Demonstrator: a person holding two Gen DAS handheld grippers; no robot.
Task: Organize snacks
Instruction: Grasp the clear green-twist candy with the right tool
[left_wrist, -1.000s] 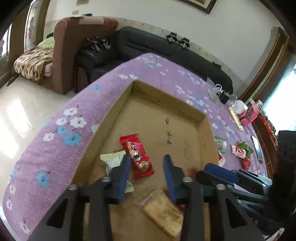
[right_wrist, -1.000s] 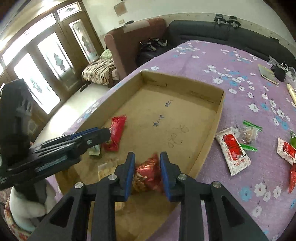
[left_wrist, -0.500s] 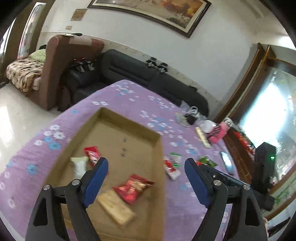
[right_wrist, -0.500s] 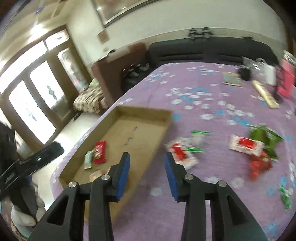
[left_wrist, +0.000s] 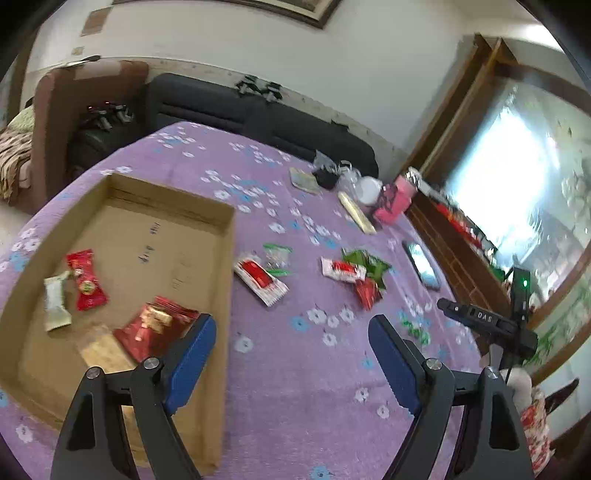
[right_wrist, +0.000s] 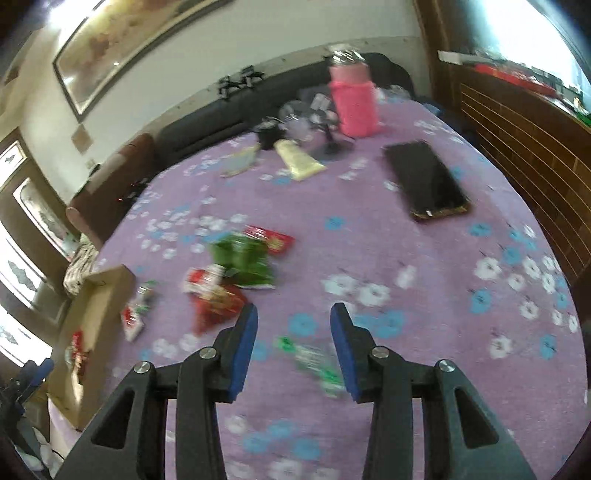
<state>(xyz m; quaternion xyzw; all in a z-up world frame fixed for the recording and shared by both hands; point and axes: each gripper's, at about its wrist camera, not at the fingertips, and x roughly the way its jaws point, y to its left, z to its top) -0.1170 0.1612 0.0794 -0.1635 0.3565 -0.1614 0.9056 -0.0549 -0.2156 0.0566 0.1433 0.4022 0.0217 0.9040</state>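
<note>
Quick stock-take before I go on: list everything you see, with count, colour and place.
cardboard tray: one, brown, left on the purple floral cloth
packets in tray: four; two red, one whitish, one tan
loose snacks: several, red, white, green, on cloth right of tray
small green packet: one, below right gripper
phone: one, black, far right
pink bottle: one, far edge
sofa: black, behind
left gripper: open, empty
right gripper: open, empty

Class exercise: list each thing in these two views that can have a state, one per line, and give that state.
Left hand-held gripper: open wide, nothing between its jaws.
Right hand-held gripper: open, empty.
Cardboard box: open-topped, four snack packets inside.
Phone: lying flat, screen dark.
Pink bottle: upright.
Green packet: loose on the table, outside the box.
</note>
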